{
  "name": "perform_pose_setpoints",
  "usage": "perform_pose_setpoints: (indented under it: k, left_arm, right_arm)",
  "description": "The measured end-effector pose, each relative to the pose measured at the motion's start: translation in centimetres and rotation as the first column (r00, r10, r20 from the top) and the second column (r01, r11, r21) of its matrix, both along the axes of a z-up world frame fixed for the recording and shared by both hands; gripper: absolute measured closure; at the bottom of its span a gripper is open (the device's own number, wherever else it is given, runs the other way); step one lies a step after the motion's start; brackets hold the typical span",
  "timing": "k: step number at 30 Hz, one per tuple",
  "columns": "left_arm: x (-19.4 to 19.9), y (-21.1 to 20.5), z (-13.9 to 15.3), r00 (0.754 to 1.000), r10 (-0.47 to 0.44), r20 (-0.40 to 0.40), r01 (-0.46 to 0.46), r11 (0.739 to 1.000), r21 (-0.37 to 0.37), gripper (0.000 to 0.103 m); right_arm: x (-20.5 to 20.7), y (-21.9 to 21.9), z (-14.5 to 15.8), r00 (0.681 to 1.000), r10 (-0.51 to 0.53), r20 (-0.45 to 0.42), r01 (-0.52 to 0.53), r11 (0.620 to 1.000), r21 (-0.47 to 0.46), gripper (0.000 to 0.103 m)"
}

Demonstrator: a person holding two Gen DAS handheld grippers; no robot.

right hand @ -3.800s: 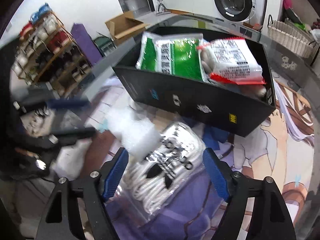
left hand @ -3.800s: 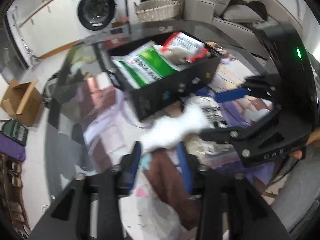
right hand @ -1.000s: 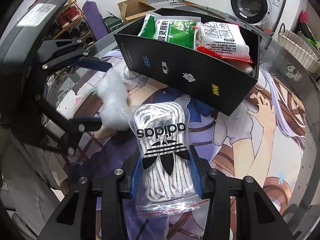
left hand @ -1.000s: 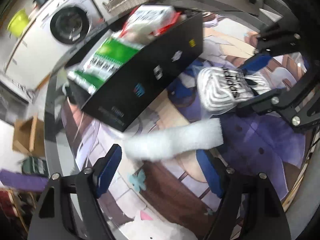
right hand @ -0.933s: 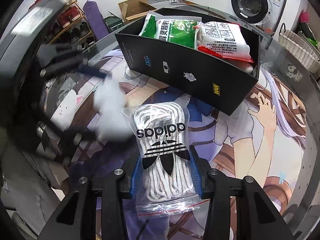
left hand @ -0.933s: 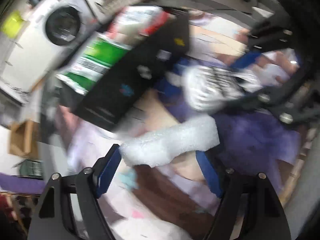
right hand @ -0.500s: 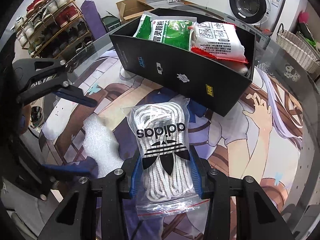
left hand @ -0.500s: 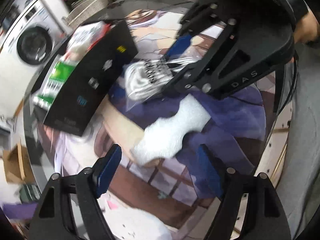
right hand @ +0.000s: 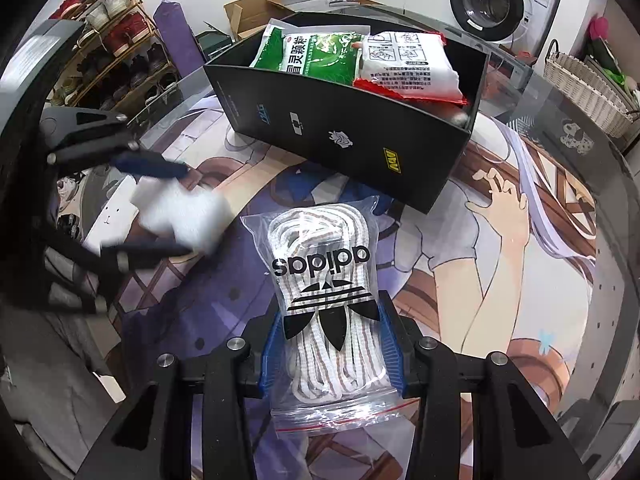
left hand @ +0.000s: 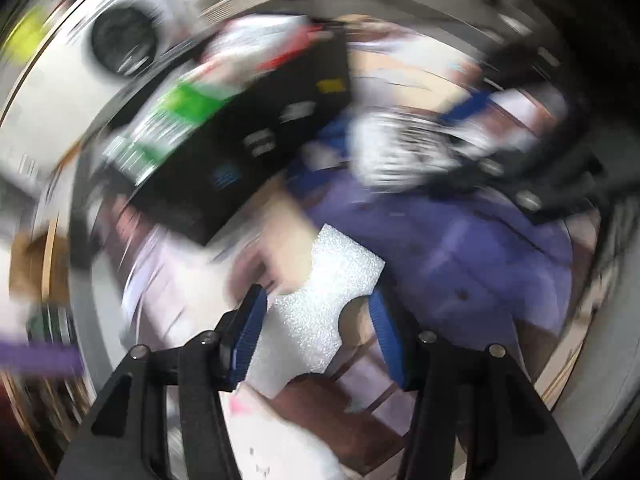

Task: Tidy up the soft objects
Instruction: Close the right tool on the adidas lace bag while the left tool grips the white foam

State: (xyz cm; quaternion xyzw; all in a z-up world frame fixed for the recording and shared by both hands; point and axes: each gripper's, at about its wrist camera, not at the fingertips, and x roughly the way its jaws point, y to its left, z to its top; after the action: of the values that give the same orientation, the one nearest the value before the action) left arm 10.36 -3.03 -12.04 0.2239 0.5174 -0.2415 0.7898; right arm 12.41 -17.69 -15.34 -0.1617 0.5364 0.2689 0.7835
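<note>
My left gripper (left hand: 316,320) has a white foam piece (left hand: 320,300) between its blue pads, and its jaws are closing on it. The foam stays sharp while everything behind it is blurred. From the right wrist view, the left gripper (right hand: 160,208) holds the foam piece (right hand: 180,216) just left of the bag. My right gripper (right hand: 332,348) is shut on a clear zip bag of white laces (right hand: 324,280) that rests on the printed mat. Behind it stands a black box (right hand: 344,148) holding a green packet (right hand: 316,54) and a white-and-red packet (right hand: 404,68).
The printed mat (right hand: 520,280) covers a round glass table. Beyond the table are a wicker basket (right hand: 588,88), a washing machine (right hand: 496,0), a cardboard box (right hand: 256,12) and a shoe rack (right hand: 108,40).
The left jaws have narrowed around the foam, which lay loose on the mat half a second ago. The foam has shifted toward the box with the gripper. The right gripper and bag have not moved.
</note>
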Motion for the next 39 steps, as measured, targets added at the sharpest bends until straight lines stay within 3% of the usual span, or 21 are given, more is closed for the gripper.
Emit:
perform_pose_setpoints:
  k: [1,3,6,9,11,16,18,22,26,27,30,31,33,39]
  left_arm:
    - [0.3,0.9,0.2,0.998,0.054,-0.023,-0.055,0.998,-0.028,0.048]
    - [0.0,1.0,0.4,0.999,0.032,-0.031,-0.033,0.998,-0.052,0.04]
    - [-1.3,0.9,1.1,0.999,-0.016,0.037,0.017,1.0,-0.011,0.023]
    - [-1.3,0.3,0.4,0.999,-0.034,0.028,0.032,0.999,0.042,0.023]
    - [-1.2,0.2,-0.5,0.998,-0.044,-0.032,0.046,0.997,0.058,0.023]
    - [-3.0,-0.7,0.2,0.986,-0.145,-0.085,0.146,0.989,-0.003,0.023]
    - [-3.7,-1.3,0.2,0.98,-0.183,-0.076,0.184,0.983,0.016,0.022]
    - [-2.1,-1.1,-0.4,0.994,-0.093,-0.064,0.097,0.994,0.052,0.02]
    - [-0.6,-0.7,-0.4,0.999,-0.028,-0.047,0.029,0.999,0.03,0.029]
    - [-0.5,-0.9,-0.6,0.999,-0.029,-0.04,0.03,0.999,0.03,0.044]
    - [-1.2,-0.8,-0.2,0.997,-0.031,-0.069,0.03,0.999,-0.02,0.067]
    - [-1.2,-0.7,-0.1,0.997,-0.028,-0.069,0.027,0.999,-0.024,0.067]
    - [-1.4,-0.7,0.1,0.998,-0.028,-0.06,0.027,0.999,-0.02,0.067]
    - [-1.4,-0.6,0.8,1.0,-0.01,-0.022,0.009,0.999,-0.049,0.068]
  right_arm:
    - [0.0,0.1,0.0,1.0,0.0,-0.008,0.0,1.0,0.003,0.06]
    - [-0.1,0.5,0.0,1.0,0.009,-0.012,-0.009,1.0,-0.004,0.057]
    - [0.1,0.9,-0.3,1.0,0.008,-0.021,-0.009,1.0,-0.017,0.051]
    - [0.1,0.9,-0.3,0.999,0.014,-0.036,-0.015,1.0,-0.013,0.045]
    - [-0.1,0.9,-0.3,0.999,0.023,-0.039,-0.023,1.0,-0.013,0.041]
    - [-0.8,1.5,-0.4,0.998,0.045,-0.04,-0.046,0.999,-0.023,0.04]
    - [-0.7,1.8,-0.5,0.998,0.04,-0.045,-0.041,0.999,-0.017,0.04]
    - [-0.7,1.9,-0.5,0.999,0.035,-0.039,-0.035,0.999,-0.015,0.04]
    - [-0.6,2.3,-0.9,0.999,0.048,-0.023,-0.048,0.998,-0.032,0.04]
    - [-0.7,2.4,-0.9,0.999,0.051,-0.019,-0.052,0.998,-0.034,0.04]
    - [-1.1,2.8,-1.2,0.997,0.076,0.001,-0.076,0.996,-0.052,0.04]
    - [-1.2,2.8,-1.2,0.997,0.081,0.009,-0.08,0.995,-0.055,0.041]
    - [-1.5,2.9,-1.2,0.995,0.089,0.032,-0.088,0.995,-0.053,0.059]
    - [-1.9,3.1,-0.5,0.993,0.103,0.064,-0.101,0.994,-0.027,0.069]
